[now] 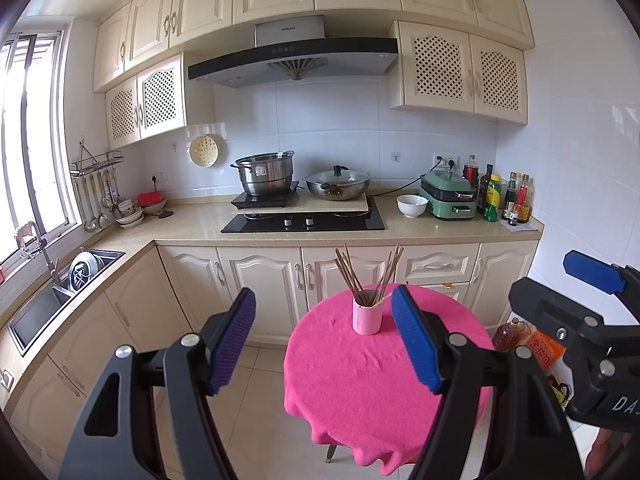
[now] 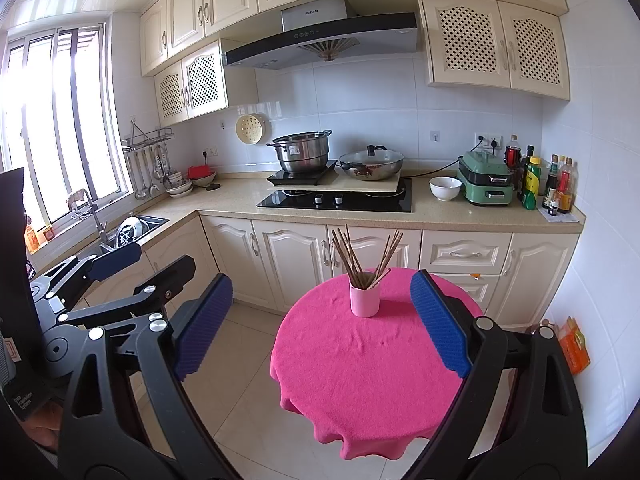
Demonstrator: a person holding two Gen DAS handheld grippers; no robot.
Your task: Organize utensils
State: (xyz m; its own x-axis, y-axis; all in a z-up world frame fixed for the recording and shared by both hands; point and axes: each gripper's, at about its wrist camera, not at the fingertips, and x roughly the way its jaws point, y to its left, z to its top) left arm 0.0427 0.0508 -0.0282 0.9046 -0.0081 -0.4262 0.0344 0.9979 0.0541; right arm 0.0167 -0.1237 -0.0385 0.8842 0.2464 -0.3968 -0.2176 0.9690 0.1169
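Note:
A pink cup (image 1: 367, 317) holding several brown chopsticks (image 1: 352, 272) stands upright at the far side of a round table with a pink cloth (image 1: 360, 392). My left gripper (image 1: 324, 340) is open and empty, held well back from the table at its left. My right gripper (image 2: 320, 324) is open and empty, also held back from the table. The cup (image 2: 364, 299), the chopsticks (image 2: 348, 256) and the cloth (image 2: 360, 380) show in the right wrist view too. The right gripper shows at the right edge of the left wrist view (image 1: 560, 296).
A kitchen counter (image 1: 192, 220) runs behind the table with a hob (image 1: 304, 222), a steel pot (image 1: 266, 174), a lidded wok (image 1: 338, 184), a white bowl (image 1: 412, 205), a green appliance (image 1: 448, 196) and bottles (image 1: 508, 198). A sink (image 1: 52, 300) is at left. Ladles (image 1: 94, 200) hang by the window.

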